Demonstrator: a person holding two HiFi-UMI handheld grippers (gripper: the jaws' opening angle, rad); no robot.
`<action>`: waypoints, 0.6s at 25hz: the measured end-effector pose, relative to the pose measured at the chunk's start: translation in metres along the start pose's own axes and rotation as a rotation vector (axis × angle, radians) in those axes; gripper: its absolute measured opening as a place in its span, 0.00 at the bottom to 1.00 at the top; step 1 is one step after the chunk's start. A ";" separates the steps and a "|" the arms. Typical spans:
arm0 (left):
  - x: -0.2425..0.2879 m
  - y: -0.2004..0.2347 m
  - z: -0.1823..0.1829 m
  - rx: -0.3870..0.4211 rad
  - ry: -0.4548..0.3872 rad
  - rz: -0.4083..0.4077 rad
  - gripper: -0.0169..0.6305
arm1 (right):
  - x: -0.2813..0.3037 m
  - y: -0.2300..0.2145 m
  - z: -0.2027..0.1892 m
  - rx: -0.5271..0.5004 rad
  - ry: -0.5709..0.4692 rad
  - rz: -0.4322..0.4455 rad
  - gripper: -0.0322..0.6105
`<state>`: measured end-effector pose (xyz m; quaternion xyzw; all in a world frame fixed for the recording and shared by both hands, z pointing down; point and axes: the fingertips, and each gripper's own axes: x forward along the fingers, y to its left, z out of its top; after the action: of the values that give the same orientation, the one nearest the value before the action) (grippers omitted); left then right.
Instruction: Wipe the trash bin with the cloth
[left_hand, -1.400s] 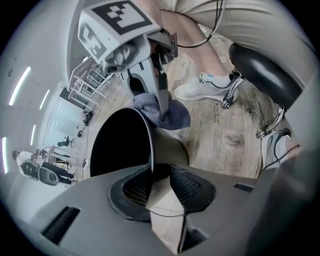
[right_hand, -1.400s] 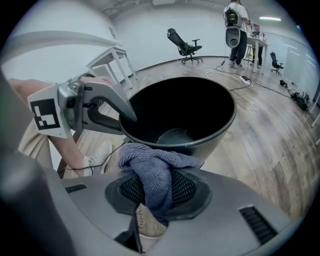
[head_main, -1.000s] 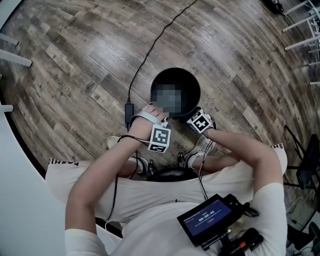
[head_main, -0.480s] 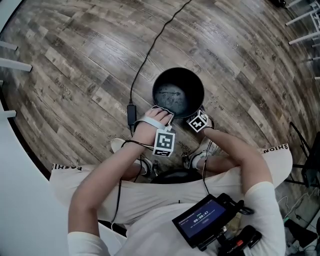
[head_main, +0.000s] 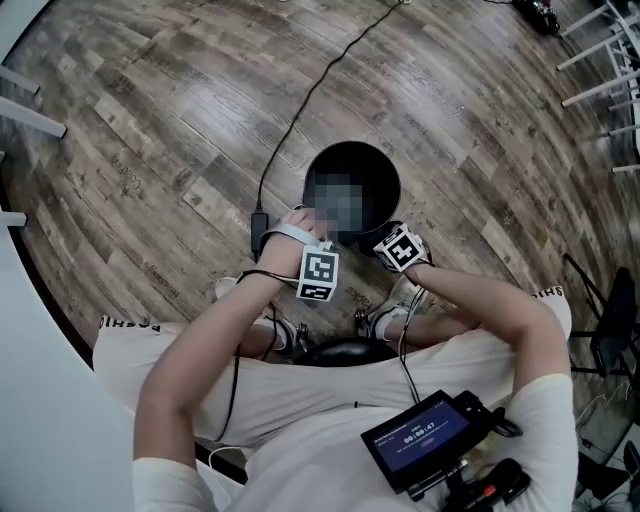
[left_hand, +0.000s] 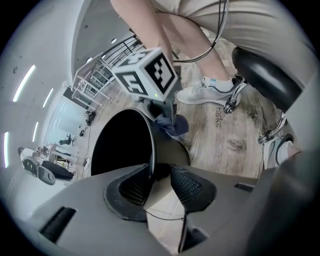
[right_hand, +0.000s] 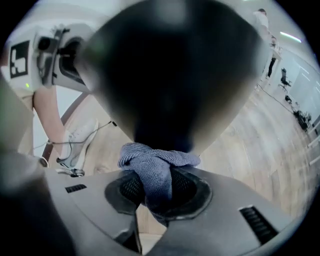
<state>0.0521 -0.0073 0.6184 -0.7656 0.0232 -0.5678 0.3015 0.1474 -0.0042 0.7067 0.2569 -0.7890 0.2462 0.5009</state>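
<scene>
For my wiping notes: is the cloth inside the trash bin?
No, the right gripper holds the cloth outside the trash bin, by its wall.

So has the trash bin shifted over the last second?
No. The trash bin keeps its place beside the black power adapter on the floor, same gap, same side.

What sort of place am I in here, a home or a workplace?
Probably an open office or lab, not a home: ceiling strip lights, an office chair across the room, and a wide plank floor.
</scene>
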 end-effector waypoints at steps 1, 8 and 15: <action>0.000 0.000 -0.002 -0.007 0.006 -0.001 0.23 | -0.013 0.004 0.003 0.046 -0.002 0.005 0.20; 0.002 -0.007 -0.008 0.021 0.033 0.017 0.23 | -0.082 0.044 0.037 0.233 -0.072 0.056 0.20; 0.000 -0.009 0.007 0.047 0.000 0.009 0.21 | -0.063 0.027 0.035 0.047 -0.067 -0.055 0.20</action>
<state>0.0552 0.0028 0.6219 -0.7583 0.0133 -0.5667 0.3220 0.1297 0.0030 0.6318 0.2982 -0.7920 0.2422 0.4746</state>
